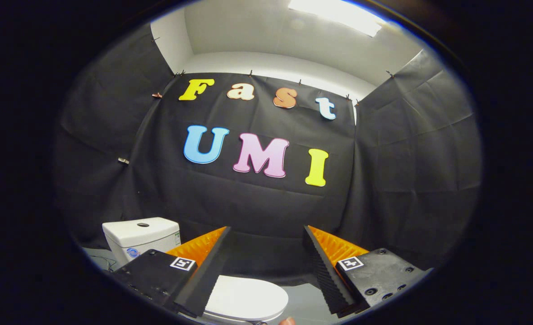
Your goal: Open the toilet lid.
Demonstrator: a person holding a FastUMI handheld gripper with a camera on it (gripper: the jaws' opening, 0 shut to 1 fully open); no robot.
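Setting: a booth walled with black cloth (266, 212) pinned up by small clips, with a white wall and ceiling above it and a bright ceiling light (338, 13) overhead; grey floor (307, 307) low down.
Gripper: the gripper (266, 257) sits nearest the camera, its two fingers reaching forward and well apart from each other, so the jaws stand spread wide with nothing held between them.
Fingers: the left finger (203, 275) overlaps the left edge of the toilet lid as seen from here; whether it touches cannot be told. The right finger (327, 271) lies over bare floor, apart from the lid.
Markers: each finger base carries a small square black-and-white marker (183, 263).
Toilet lid: the white toilet lid (248, 298) lies flat and closed, low between the fingers and nearer the left one, below their tips.
Fingertip: a small bit of a person's fingertip (287, 321) shows just beside the lid's near right edge.
Cistern: the white toilet cistern (140, 239), with a round flush button (142, 224) on top, stands beyond the left finger against the cloth.
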